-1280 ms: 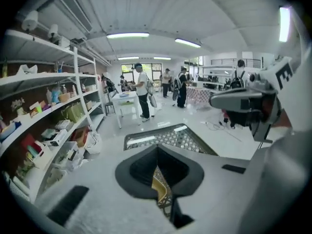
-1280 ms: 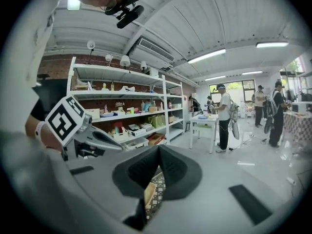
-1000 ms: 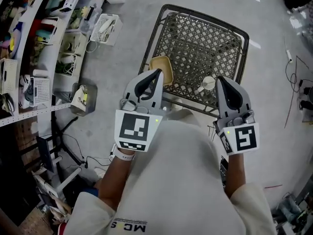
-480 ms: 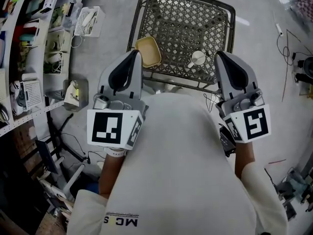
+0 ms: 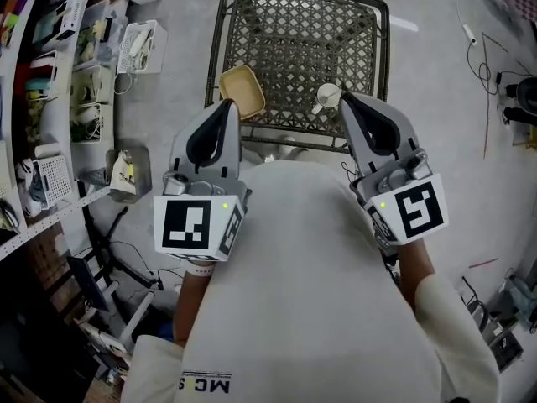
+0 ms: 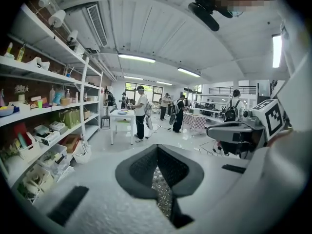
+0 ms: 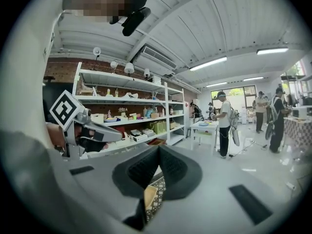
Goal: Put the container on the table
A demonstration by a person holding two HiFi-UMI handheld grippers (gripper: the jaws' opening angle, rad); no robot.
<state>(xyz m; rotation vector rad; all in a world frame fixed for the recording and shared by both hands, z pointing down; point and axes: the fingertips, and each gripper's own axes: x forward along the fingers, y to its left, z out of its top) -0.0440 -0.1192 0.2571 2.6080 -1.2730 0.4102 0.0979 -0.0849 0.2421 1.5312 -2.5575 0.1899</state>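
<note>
- Since half a second ago, the right tongs (image 5: 346,101) have been swung up and left in the head view, so that their tip now shows just beside a small cup (image 5: 327,98). The left tongs (image 5: 226,107) are hardly displaced.
- Both tongs are pressed shut, tip to tip, and nothing is held in either.
- The container (image 5: 242,91), a shallow tan tray, is seen left of centre in the upper frame. It lies on the mesh tabletop (image 5: 302,49) near its left front corner, next to the left tongs' tip.
- A grasp is judged to be in preparation. The left tongs should be opened first, then lowered over the near rim with one jaw inside and one outside, then closed gently.
- The tray is better lifted than dragged, since its edge could be caught in the open lattice.
- Grey floor (image 5: 436,74) is seen around the tabletop, with crowded shelves (image 5: 59,74) at the left edge. People (image 6: 141,112) are seen standing far off.
</note>
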